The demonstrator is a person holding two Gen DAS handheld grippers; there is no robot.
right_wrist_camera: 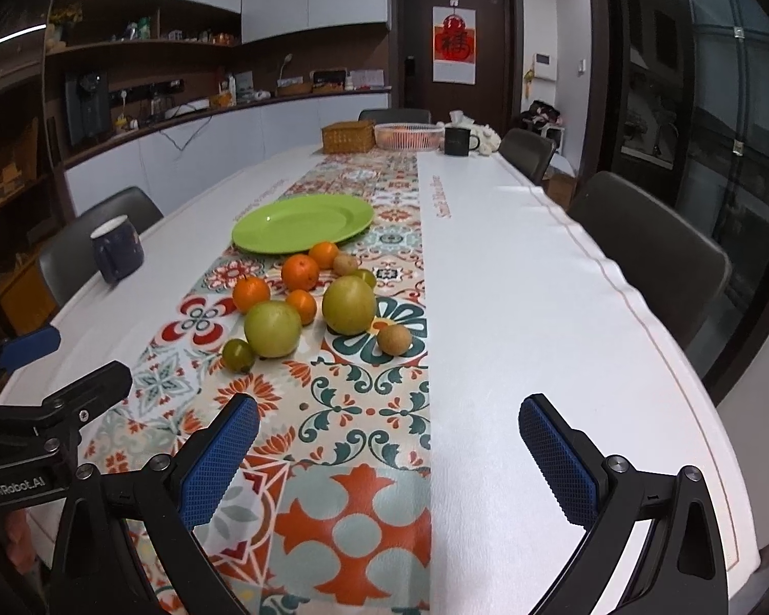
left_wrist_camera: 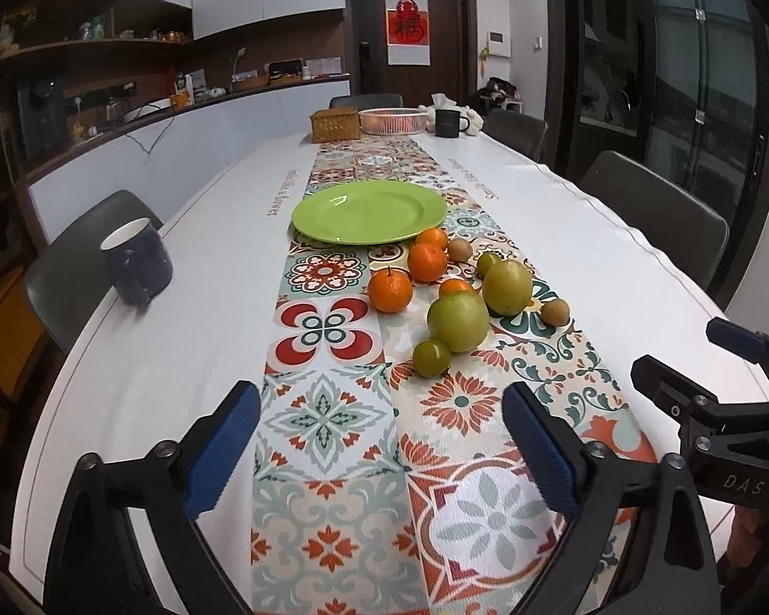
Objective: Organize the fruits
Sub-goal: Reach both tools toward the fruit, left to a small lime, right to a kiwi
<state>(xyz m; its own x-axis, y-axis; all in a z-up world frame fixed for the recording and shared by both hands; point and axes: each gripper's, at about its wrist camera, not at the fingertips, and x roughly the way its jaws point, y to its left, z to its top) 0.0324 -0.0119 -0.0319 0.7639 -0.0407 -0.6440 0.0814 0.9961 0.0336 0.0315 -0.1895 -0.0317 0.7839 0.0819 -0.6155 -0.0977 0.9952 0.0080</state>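
The fruits lie in a loose cluster on the patterned table runner [left_wrist_camera: 328, 420], just in front of the empty green plate [left_wrist_camera: 369, 211]: four oranges, the nearest orange [left_wrist_camera: 390, 289] with a short stem sticking up, two large green apples [left_wrist_camera: 457, 321] side by side, two small green fruits, the closest small green fruit [left_wrist_camera: 431, 357] touching the front apple, and two small brown fruits, one brown fruit [left_wrist_camera: 554, 311] lying apart on the right of the group. The cluster runs lengthwise along the runner, from the plate's near rim toward the cameras; the round fruits themselves show no clear long axis. The left gripper [left_wrist_camera: 382, 448] hangs above the runner, short of the fruit, its blue-padded fingers [left_wrist_camera: 225, 453] wide apart with nothing between them and nothing touched. The right gripper [right_wrist_camera: 389, 453] is likewise spread wide and empty, over the runner's edge and the white tablecloth [right_wrist_camera: 528, 307], to the right of the other. A dark blue mug [left_wrist_camera: 137, 261] stands near the left table edge, well apart from the fruit. At the far end sit a wicker box [left_wrist_camera: 335, 124], a pink basket [left_wrist_camera: 392, 120] and a black mug [left_wrist_camera: 449, 123].
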